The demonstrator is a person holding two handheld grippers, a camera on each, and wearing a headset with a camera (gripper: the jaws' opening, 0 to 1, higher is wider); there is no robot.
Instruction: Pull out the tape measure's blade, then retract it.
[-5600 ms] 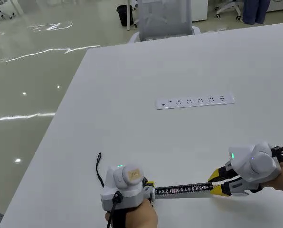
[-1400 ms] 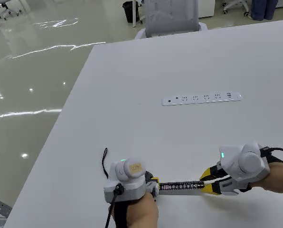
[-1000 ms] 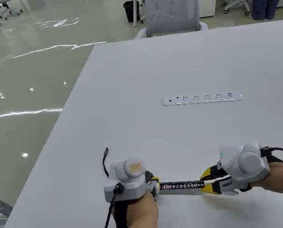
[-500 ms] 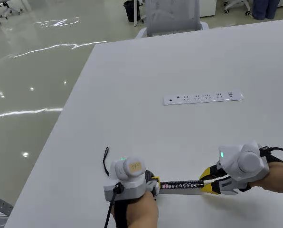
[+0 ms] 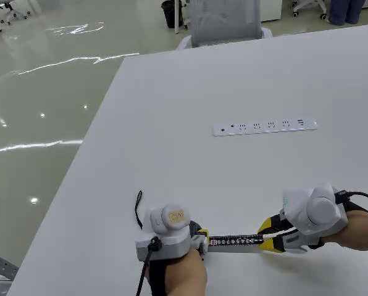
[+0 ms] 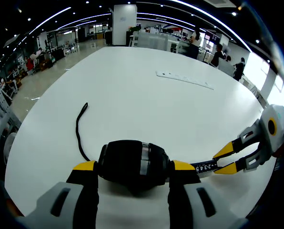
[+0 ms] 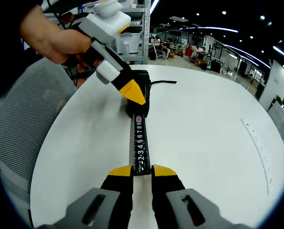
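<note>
Blade's on its way back in

My right tool point(image 7: 142, 171) is pinched on the tip of the blade point(image 7: 139, 138) and sits closer to the case than a few seconds back. Less blade is showing, so I reckon the pull-out's done and this is the retract. Left tool point(image 5: 196, 237) is clamped round the tape measure point(image 6: 132, 160) near the counter's point(image 5: 233, 80) front edge. Its black strap point(image 6: 79, 129) trails off sideways, the power strip point(image 5: 264, 127) sits well apart, and nothing's in the way.
</note>
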